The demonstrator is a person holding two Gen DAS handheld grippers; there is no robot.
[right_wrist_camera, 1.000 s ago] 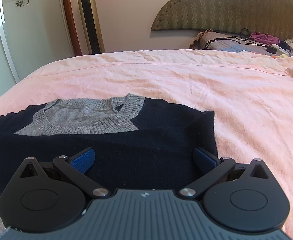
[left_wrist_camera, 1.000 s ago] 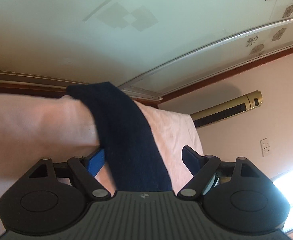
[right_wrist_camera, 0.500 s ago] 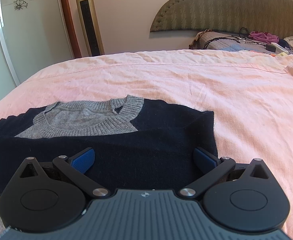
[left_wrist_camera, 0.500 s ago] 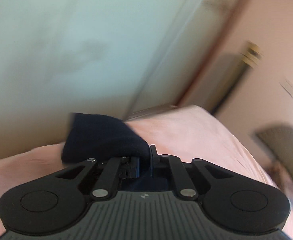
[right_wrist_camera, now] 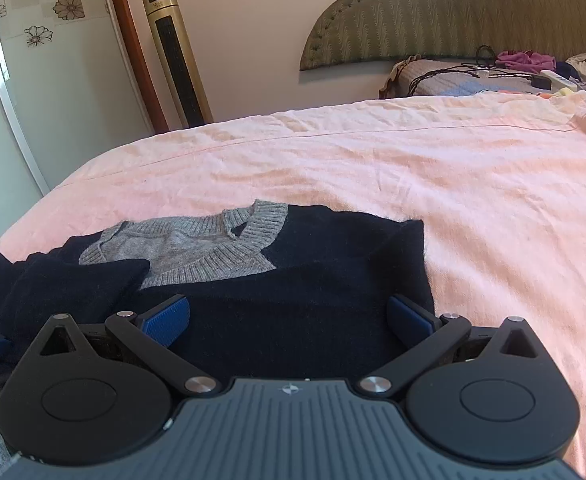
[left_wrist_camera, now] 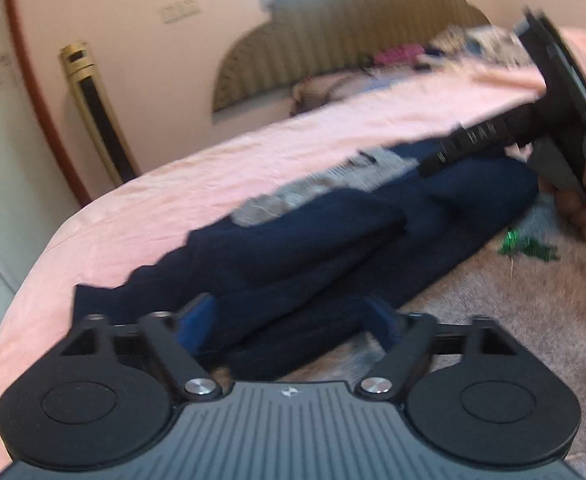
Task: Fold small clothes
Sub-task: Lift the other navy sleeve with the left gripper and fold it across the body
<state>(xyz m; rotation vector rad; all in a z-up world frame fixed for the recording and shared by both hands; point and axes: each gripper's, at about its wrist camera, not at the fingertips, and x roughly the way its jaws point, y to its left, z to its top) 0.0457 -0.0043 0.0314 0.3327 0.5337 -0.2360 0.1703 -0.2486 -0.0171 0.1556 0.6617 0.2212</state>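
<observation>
On the bed (right_wrist_camera: 413, 168) — a navy sweater (right_wrist_camera: 293, 300).
Left gripper (left_wrist_camera: 293, 316) opening, pads clear of the cloth; right gripper (right_wrist_camera: 289, 316) spread wide — unclenched.

The sweater (right_wrist_camera: 293, 300) lies on the bed (right_wrist_camera: 413, 168), its sleeve (right_wrist_camera: 81, 284) folded over its left side. The headboard (right_wrist_camera: 453, 12) stands behind the bed.

Both wrist views low and close over the bed, facing the headboard (right_wrist_camera: 453, 12), sharing the sweater (right_wrist_camera: 293, 304)
</observation>
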